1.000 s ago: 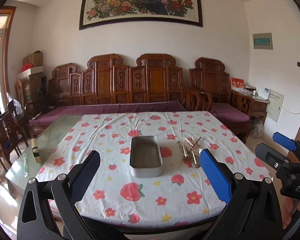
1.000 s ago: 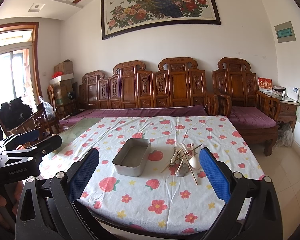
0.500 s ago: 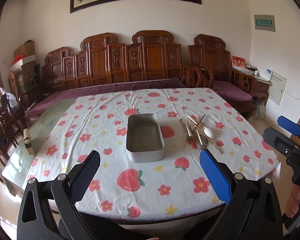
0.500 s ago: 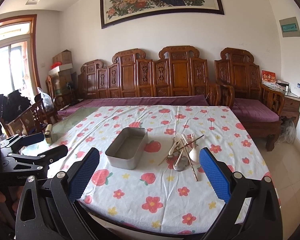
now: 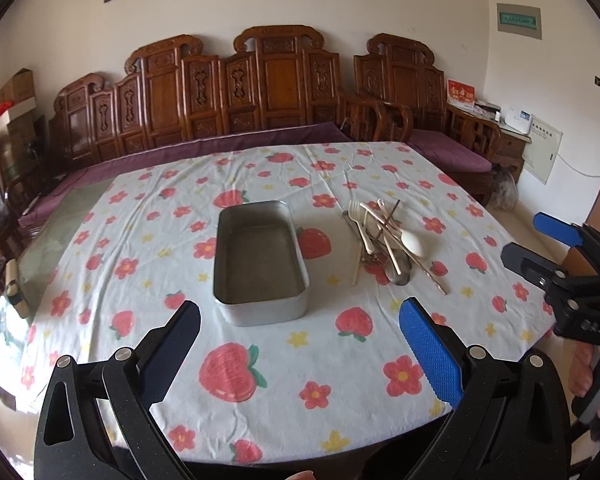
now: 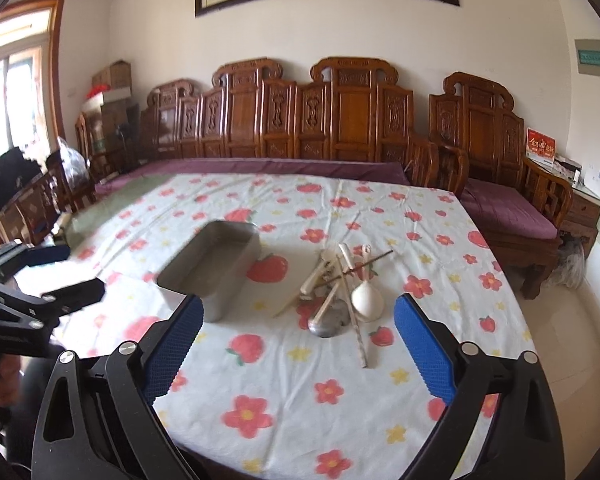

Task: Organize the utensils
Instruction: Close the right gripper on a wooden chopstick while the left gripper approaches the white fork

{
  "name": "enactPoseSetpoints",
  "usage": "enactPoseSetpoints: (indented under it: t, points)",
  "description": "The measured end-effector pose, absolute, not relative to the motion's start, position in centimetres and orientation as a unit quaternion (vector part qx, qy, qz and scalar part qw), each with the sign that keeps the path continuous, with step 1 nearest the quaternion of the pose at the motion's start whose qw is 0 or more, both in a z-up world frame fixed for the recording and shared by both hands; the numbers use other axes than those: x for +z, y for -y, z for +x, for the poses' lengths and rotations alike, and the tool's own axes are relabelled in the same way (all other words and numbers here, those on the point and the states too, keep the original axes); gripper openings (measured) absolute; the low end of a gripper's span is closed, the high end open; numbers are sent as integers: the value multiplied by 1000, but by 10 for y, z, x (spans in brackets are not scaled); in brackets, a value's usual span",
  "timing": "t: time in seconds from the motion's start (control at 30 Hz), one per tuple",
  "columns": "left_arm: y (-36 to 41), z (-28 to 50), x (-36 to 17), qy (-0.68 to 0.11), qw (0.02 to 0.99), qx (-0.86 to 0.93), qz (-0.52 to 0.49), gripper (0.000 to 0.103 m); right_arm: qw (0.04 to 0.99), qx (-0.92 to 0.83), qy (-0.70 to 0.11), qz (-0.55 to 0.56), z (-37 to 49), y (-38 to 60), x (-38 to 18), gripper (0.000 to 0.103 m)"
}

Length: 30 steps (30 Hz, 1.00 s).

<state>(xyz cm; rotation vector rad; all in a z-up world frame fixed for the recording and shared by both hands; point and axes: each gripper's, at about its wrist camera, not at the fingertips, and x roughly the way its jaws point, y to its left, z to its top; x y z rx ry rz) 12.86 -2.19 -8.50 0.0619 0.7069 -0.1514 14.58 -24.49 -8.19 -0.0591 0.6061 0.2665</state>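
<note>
An empty grey metal tray (image 5: 260,264) sits mid-table; it also shows in the right wrist view (image 6: 212,268). To its right lies a pile of utensils (image 5: 384,240): a fork, a white spoon, a metal spoon and chopsticks, also in the right wrist view (image 6: 340,292). My left gripper (image 5: 300,344) is open and empty, above the table's near edge in front of the tray. My right gripper (image 6: 298,332) is open and empty, just short of the utensil pile. Each gripper shows in the other's view, the right one (image 5: 540,248) and the left one (image 6: 56,276).
The table wears a white cloth with strawberries and flowers (image 5: 236,368). A carved wooden bench with purple cushions (image 5: 260,92) runs behind it. A wooden armchair (image 6: 500,184) stands at the right. Bare glass tabletop (image 5: 60,216) shows at the left.
Both grippers have moved forward and tilted down toward the table. The tray and the utensil pile look larger and nearer. Nothing has been picked up.
</note>
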Motion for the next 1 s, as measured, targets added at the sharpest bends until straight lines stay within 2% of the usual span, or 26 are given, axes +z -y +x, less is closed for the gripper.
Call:
enactPoseSetpoints:
  t: [0.13,0.27,0.43,0.53,0.7,0.8,0.93,1.0]
  points:
    - [28,147,-96,-353,931,-91,22,97,940,119,-314,-57,184,259,-104,80]
    - [38,165,-108,-362,926,-105,18,97,929,112,-350,-42,223,277,-133,70]
    - [56,187,-121,-372,920,-122,18,95,914,108,-389,-37,260,292,-174,67]
    - [72,204,-126,-377,916,-132,27,85,904,117,-410,-31,274,296,-193,63]
    - [92,238,-138,-392,908,-142,30,69,887,149,-437,-12,282,298,-214,50]
    - [104,256,-146,-405,903,-143,29,66,876,160,-454,-13,287,296,-227,41]
    - [114,278,-158,-423,895,-141,23,64,864,180,-470,-14,292,292,-240,37]
    - [118,284,-163,-429,892,-137,28,64,862,190,-469,-22,294,289,-243,27]
